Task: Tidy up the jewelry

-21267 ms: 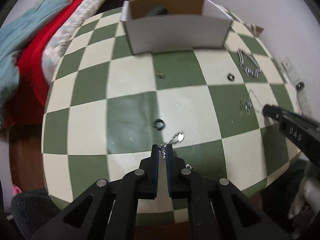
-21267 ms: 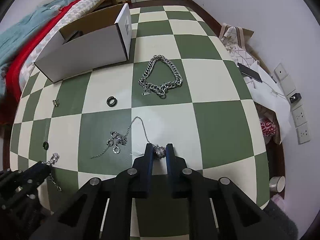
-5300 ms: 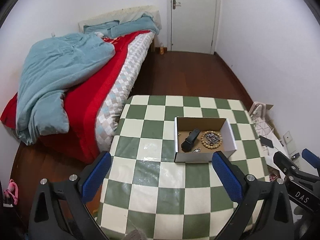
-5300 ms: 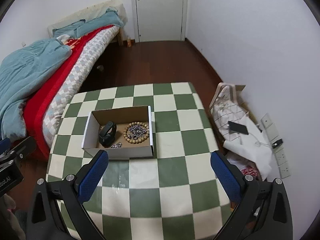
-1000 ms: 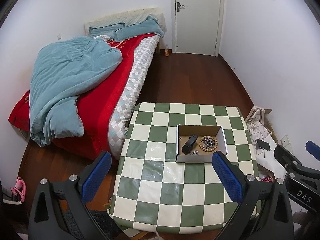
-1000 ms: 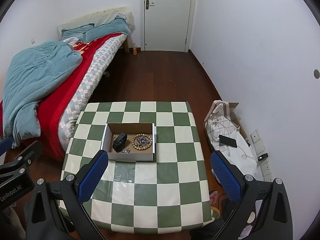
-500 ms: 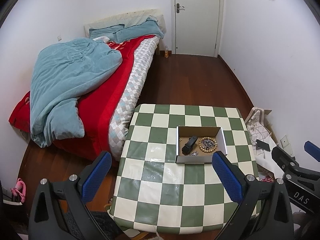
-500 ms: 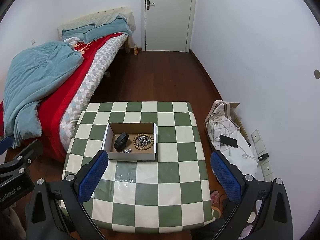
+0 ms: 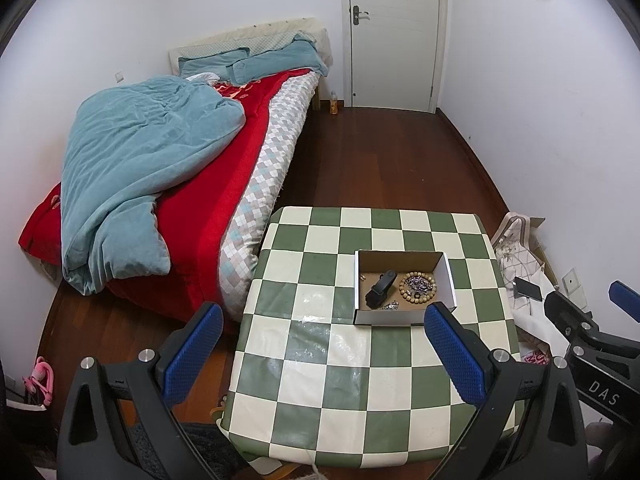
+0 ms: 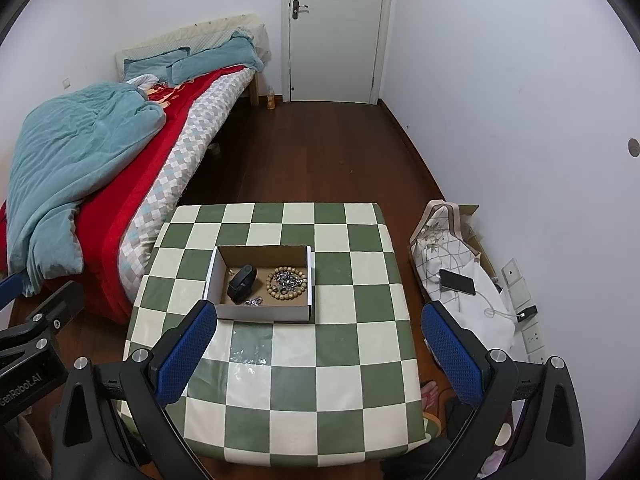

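A green-and-cream checkered table (image 10: 332,392) carries one open white cardboard box (image 10: 264,313) near its middle

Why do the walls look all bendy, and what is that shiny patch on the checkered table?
Left wrist view: the fisheye lens bows the white door and darkens the corners. Both views: the shiny patch is room light glaring off the green-and-cream checkered table just in front of the white cardboard box.

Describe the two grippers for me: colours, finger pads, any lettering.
Both are black plastic frames with triangular cut-outs and silver screw heads. The left gripper and right gripper each carry two fingers with blue dimpled pads. White lettering shows on the sides: "DAS" on the right one seen from the left view, "enRobot.AI" on the left one seen from the right view. No cables or sleeves visible.
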`<move>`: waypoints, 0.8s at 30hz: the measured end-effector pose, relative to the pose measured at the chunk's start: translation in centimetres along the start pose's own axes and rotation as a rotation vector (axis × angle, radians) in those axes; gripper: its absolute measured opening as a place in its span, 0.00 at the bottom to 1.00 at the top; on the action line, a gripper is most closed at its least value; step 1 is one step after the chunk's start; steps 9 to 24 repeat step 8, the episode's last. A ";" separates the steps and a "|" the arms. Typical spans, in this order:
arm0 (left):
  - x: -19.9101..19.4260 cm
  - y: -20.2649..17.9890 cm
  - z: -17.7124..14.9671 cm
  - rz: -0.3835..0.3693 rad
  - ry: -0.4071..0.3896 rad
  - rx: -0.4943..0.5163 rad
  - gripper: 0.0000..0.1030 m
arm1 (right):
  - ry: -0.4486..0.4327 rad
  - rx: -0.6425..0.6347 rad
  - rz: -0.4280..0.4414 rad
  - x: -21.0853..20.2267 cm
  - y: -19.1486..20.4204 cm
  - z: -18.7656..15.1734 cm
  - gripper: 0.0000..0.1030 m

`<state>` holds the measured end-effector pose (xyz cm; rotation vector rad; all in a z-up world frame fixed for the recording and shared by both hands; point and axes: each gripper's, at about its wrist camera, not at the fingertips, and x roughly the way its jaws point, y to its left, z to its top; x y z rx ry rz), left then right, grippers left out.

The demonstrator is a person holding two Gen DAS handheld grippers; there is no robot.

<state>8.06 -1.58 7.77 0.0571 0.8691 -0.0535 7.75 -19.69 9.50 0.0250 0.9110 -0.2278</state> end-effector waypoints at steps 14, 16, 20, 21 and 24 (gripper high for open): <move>0.0 0.5 -0.4 -0.007 -0.003 -0.003 1.00 | 0.000 0.001 0.000 0.0 0.0 0.0 1.00; 0.0 0.5 -0.4 -0.007 -0.003 -0.003 1.00 | 0.000 0.001 0.000 0.0 0.0 0.0 1.00; 0.0 0.5 -0.4 -0.007 -0.003 -0.003 1.00 | 0.000 0.001 0.000 0.0 0.0 0.0 1.00; 0.0 0.5 -0.4 -0.007 -0.003 -0.003 1.00 | 0.000 0.001 0.000 0.0 0.0 0.0 1.00; 0.0 0.5 -0.4 -0.007 -0.003 -0.003 1.00 | 0.000 0.001 0.000 0.0 0.0 0.0 1.00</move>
